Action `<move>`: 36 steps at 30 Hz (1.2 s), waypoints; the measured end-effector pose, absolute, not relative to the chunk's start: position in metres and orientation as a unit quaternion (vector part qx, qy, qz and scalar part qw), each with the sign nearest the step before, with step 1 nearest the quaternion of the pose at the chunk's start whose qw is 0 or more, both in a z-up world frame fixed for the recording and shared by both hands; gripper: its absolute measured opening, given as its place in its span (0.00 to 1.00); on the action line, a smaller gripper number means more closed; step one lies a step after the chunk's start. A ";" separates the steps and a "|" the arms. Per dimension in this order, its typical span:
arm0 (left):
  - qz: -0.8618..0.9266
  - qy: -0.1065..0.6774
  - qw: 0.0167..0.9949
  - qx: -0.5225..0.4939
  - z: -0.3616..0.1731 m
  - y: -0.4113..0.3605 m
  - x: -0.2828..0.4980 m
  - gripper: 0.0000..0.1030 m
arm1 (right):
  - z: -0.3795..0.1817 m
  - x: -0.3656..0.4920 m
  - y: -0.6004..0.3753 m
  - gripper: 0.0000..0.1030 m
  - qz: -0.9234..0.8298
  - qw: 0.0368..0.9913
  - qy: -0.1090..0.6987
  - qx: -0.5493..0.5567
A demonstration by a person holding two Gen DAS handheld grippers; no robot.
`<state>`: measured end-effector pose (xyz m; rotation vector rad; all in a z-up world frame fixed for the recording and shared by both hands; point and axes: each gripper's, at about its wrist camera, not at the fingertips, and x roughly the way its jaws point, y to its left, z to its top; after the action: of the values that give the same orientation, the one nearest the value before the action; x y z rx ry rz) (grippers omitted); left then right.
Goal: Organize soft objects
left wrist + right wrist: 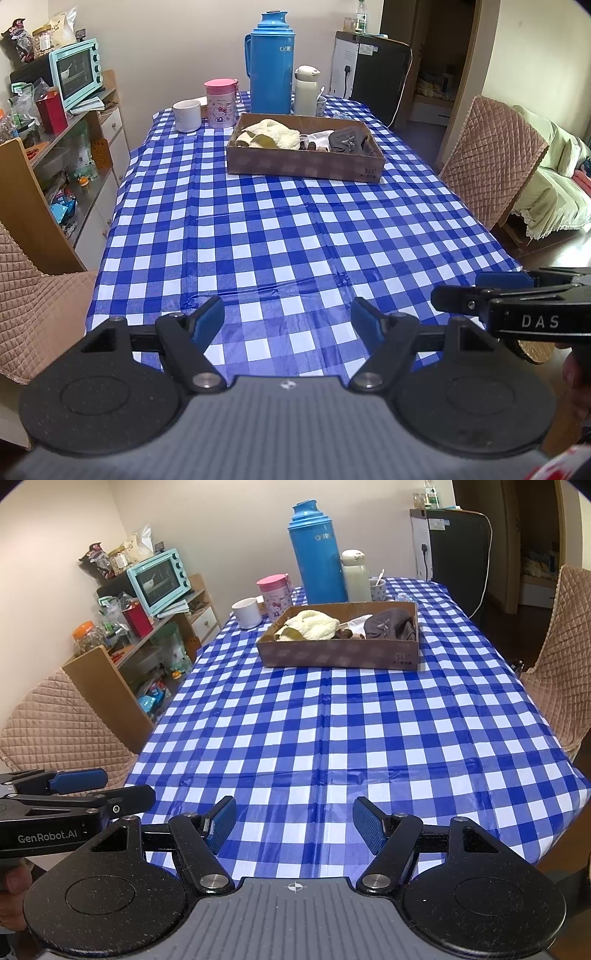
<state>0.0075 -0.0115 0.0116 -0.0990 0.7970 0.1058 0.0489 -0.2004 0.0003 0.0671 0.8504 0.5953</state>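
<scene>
A shallow cardboard box (303,164) (338,657) stands on the far half of the blue-and-white checked table. In it lie a cream fluffy cloth (271,134) (314,626), a white cloth (319,137) (356,622) and a dark grey cloth (347,140) (389,626). My left gripper (288,319) hovers open over the near table edge, nothing between its blue pads. My right gripper (294,819) is also open and empty over the near edge. Each gripper shows in the other's view: the right gripper (480,291) at the right, the left gripper (107,786) at the left.
Behind the box stand a tall blue thermos (271,62), a cream flask (306,90), a pink lidded cup (221,103) and a white mug (187,115). Quilted chairs (487,162) flank the table. A cluttered shelf with a mint oven (75,72) is at the left.
</scene>
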 end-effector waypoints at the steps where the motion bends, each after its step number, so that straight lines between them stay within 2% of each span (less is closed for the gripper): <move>1: 0.052 0.388 0.919 -0.048 0.012 -0.012 0.008 0.72 | 0.000 0.049 -0.200 0.68 0.284 0.868 0.407 0.032; 36: 0.052 0.388 0.919 -0.047 0.012 -0.013 0.010 0.72 | -0.001 0.052 -0.201 0.68 0.283 0.867 0.408 0.033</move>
<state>0.0097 -0.0128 0.0116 -0.0967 0.7986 0.1078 0.0521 -0.2011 -0.0007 0.0688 0.8533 0.5933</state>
